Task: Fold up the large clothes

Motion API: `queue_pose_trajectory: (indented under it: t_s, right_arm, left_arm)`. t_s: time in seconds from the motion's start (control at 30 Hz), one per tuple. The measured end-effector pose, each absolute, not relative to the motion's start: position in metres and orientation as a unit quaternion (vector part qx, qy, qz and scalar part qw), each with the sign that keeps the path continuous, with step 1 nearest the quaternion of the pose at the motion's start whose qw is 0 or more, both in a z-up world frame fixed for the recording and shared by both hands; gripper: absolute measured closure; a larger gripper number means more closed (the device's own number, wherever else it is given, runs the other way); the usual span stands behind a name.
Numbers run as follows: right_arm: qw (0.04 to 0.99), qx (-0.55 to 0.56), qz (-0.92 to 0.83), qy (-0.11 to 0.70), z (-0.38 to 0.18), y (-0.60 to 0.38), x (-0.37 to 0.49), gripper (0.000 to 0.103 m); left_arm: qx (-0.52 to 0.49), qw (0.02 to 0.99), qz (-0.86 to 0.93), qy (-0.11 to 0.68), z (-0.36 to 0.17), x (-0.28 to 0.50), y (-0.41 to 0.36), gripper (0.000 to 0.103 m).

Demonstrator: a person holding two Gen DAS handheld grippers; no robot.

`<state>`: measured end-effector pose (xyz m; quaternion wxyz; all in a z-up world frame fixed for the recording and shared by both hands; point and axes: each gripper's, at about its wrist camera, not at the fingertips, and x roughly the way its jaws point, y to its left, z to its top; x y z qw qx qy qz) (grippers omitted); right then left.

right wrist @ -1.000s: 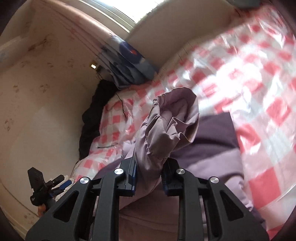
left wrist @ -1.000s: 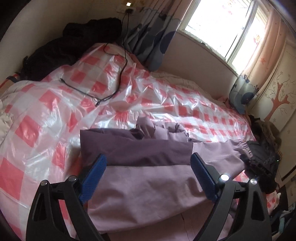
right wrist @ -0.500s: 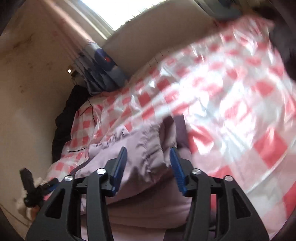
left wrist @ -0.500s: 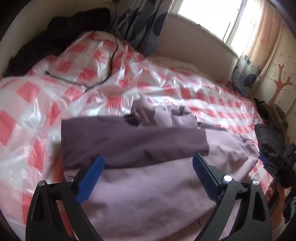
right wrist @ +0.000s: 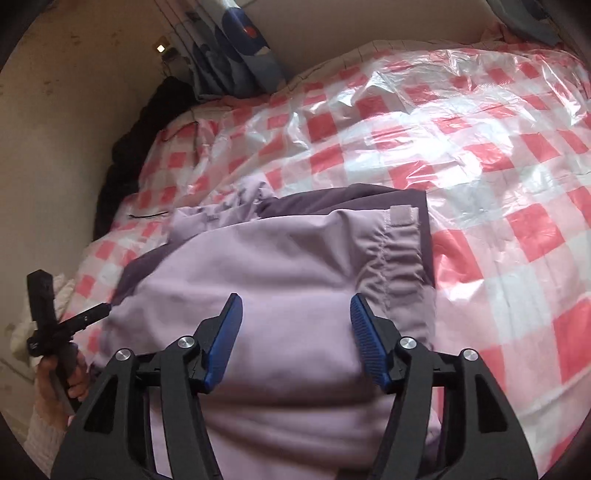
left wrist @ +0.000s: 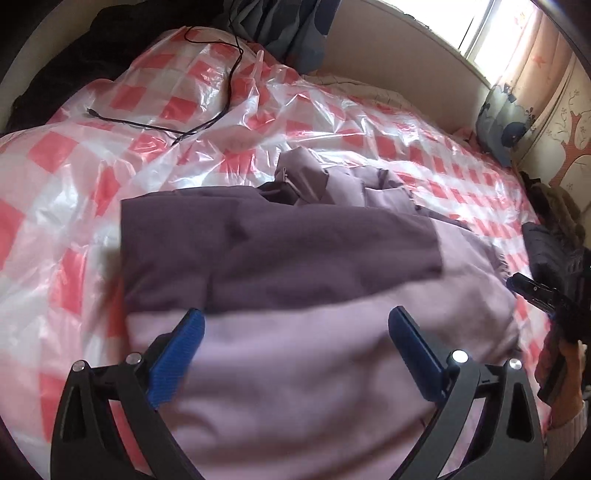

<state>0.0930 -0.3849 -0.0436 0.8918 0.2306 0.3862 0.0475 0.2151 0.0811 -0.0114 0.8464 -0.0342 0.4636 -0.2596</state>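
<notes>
We get plain daylight here, coming from the window, which is blown out to white. The plastic sheet throws back lots of glare along its creases. Both views bulge hard and go black in the corners. The jacket looks soft and smeary close to the lens, and shadows on it are faint.
</notes>
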Motion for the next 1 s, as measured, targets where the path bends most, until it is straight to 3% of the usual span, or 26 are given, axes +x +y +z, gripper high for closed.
queue_pose_trajectory:
  t_s: [0.07, 0.1, 0.23, 0.47, 0.77, 0.93, 0.97, 1.0]
  right_arm:
    - [0.892, 0.219, 0.051, 0.393, -0.019, -0.396, 0.036, 0.009]
    - [0.889, 0.218, 0.055, 0.399, -0.014, -0.399, 0.006, 0.007]
    - [0.842, 0.255, 0.076, 0.469, -0.037, -0.416, -0.111, 0.007]
    - [0.759, 0.352, 0.154, 0.527, -0.089, -0.403, -0.219, 0.007]
    - [0.691, 0.379, 0.216, 0.577, -0.116, -0.365, -0.249, 0.007]
    - [0.671, 0.35, 0.208, 0.62, -0.126, -0.344, -0.246, 0.007]
    - [0.673, 0.347, 0.204, 0.621, -0.129, -0.34, -0.246, 0.008]
    - [0.679, 0.349, 0.207, 0.612, -0.127, -0.338, -0.244, 0.013]
  left_arm:
    - [-0.049, 0.846, -0.272, 0.456, 0.015, 0.178, 0.122, 0.007]
    - [-0.05, 0.847, -0.271, 0.455, 0.024, 0.161, 0.14, 0.007]
    - [-0.064, 0.829, -0.261, 0.49, 0.031, 0.084, 0.218, 0.007]
    - [-0.138, 0.757, -0.244, 0.59, -0.032, -0.02, 0.271, 0.007]
    - [-0.172, 0.685, -0.27, 0.655, -0.081, -0.093, 0.264, 0.007]
    - [-0.085, 0.664, -0.239, 0.704, -0.109, -0.11, 0.229, 0.008]
    - [-0.084, 0.671, -0.231, 0.699, -0.11, -0.11, 0.227, 0.011]
    - [-0.094, 0.679, -0.232, 0.69, -0.104, -0.109, 0.227, 0.029]
